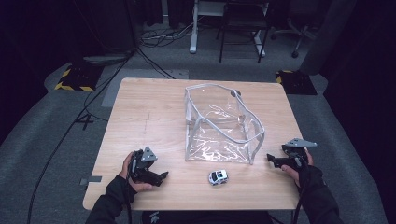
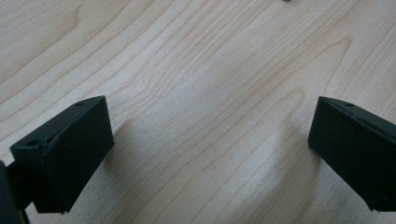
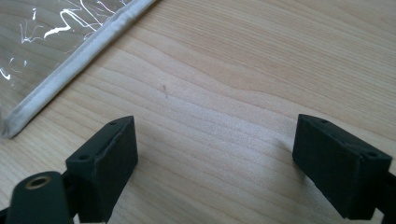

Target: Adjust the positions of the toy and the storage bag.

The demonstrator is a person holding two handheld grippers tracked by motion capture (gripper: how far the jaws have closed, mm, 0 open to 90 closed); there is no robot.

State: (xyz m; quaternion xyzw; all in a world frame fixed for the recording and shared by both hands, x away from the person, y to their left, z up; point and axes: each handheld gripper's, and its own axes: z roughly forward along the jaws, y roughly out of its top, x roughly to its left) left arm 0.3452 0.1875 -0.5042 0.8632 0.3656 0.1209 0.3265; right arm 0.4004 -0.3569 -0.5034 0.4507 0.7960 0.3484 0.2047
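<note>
1. Two grippers rest low on the wooden table (image 1: 140, 107), one at each side.
2. Left gripper (image 1: 163, 176) has its jaws wide apart, with nothing between them.
3. Right gripper (image 1: 270, 157) is wide apart too, and holds nothing.
4. Little toy car (image 1: 218, 177) sits on the table between both grippers, just in front of the clear plastic bag (image 1: 224, 123).

A dim recording lab: wooden table (image 1: 154, 116) on grey carpet, floor cables (image 1: 154, 60), hazard-taped stand bases (image 1: 74, 79).

black grippers (grey three-cornered plates on top), dark sleeves, black cables.
</note>
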